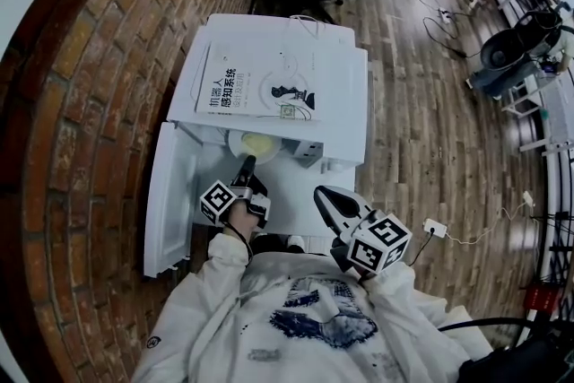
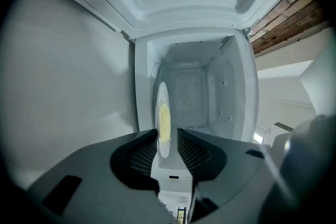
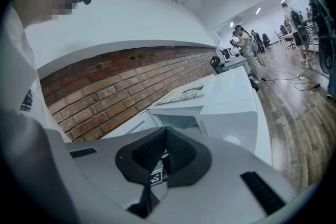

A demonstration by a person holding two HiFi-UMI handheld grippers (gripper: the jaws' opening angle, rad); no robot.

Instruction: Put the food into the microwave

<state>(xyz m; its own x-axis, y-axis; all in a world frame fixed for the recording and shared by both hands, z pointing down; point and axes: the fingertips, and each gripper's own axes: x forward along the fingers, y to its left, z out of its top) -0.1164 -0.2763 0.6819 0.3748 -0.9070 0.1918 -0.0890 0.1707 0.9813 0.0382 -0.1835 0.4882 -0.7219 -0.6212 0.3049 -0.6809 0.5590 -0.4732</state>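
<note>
- Plainly, one white microwave (image 1: 345, 112) stood against the brick wall (image 1: 99, 103), and its one door (image 1: 166, 193) was swung wide open to the left.
- One booklet (image 1: 260, 85) lay flat on the microwave's top.
- One white plate (image 1: 235, 143) sat inside the cavity, near its mouth and partly under the top's front edge. It carried a single pale yellow portion of food (image 1: 258, 143).
- Two grippers were in view, one in each of the person's hands, and each bore one marker cube, two cubes in all (image 1: 218, 201) (image 1: 384, 242).
- The left gripper (image 1: 245, 164) reached into the open cavity. Its two jaws stood released, well apart, and the plate's near rim showed between their tips without either pad pressing on it.
- The right gripper (image 1: 325, 197) hung outside the microwave, in front of it and to the right of the left one. Its two jaws were clenched tip to tip with nothing held between them.
- Neither gripper was carrying the plate, which rested on the cavity floor.
</note>
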